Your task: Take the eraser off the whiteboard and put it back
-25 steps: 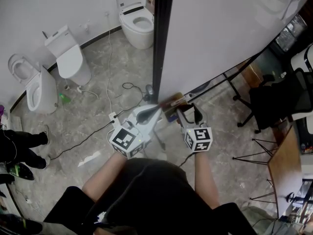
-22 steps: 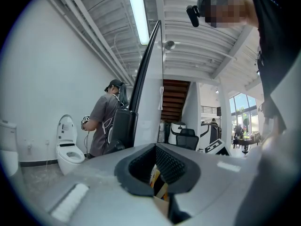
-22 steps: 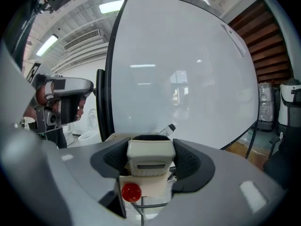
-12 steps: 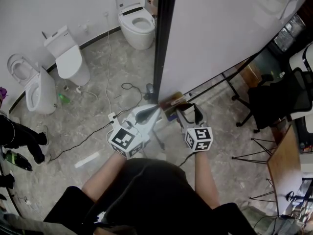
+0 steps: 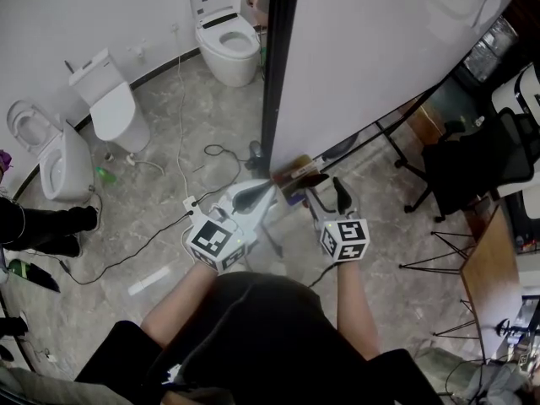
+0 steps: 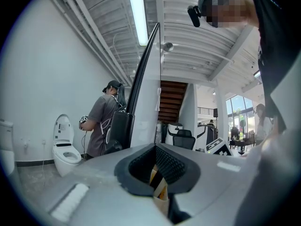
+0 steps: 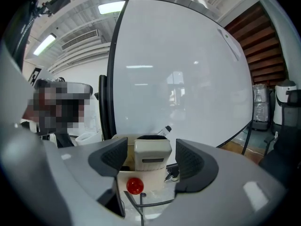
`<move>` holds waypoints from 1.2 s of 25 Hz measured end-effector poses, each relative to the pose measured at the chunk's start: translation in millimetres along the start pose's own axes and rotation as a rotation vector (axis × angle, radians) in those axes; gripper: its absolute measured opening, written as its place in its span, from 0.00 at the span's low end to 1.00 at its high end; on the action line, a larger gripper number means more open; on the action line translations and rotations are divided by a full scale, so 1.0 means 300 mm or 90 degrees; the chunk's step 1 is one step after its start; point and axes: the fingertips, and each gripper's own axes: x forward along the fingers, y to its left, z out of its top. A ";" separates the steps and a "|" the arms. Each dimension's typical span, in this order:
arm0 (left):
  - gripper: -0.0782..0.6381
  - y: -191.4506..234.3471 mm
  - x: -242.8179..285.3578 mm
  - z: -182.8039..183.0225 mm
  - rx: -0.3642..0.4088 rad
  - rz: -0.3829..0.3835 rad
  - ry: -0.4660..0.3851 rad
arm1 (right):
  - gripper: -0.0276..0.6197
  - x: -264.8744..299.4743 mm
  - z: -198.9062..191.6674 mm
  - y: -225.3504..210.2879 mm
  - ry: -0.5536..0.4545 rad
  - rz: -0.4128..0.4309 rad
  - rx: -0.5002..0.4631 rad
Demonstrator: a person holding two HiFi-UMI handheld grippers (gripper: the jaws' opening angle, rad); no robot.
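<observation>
Right gripper (image 7: 151, 150): jaws standing wide apart and just been opening. The eraser (image 7: 152, 155) is sitting upright between them, with the pads not pressing on it. It's resting on the cardboard tray (image 7: 153, 180) behind a red ball (image 7: 135, 185), at the foot of the whiteboard (image 7: 178, 69). Left gripper (image 6: 157, 168): jaws pinching together on what looks like the tray's edge, probably steadying it. I'm reading this as nearly finished: eraser set back and let go, only backing the right gripper away remaining. Versus a second ago in the head view, the right jaws are showing a wider gap, the left gripper is sitting unchanged, and the bystander's legs (image 5: 42, 230) have shifted.
</observation>
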 end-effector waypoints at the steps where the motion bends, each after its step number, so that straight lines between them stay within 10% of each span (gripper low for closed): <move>1: 0.12 -0.002 0.000 0.000 0.000 -0.003 0.000 | 0.55 -0.009 0.004 0.001 -0.003 -0.003 0.000; 7: 0.12 -0.017 0.005 0.008 0.000 -0.021 -0.001 | 0.54 -0.085 0.060 -0.002 -0.040 -0.027 0.005; 16: 0.12 -0.037 -0.013 0.009 0.008 -0.052 0.000 | 0.14 -0.212 0.167 0.046 -0.117 -0.050 0.022; 30: 0.12 -0.060 -0.072 0.027 0.006 -0.076 -0.007 | 0.08 -0.344 0.240 0.152 -0.156 -0.072 -0.002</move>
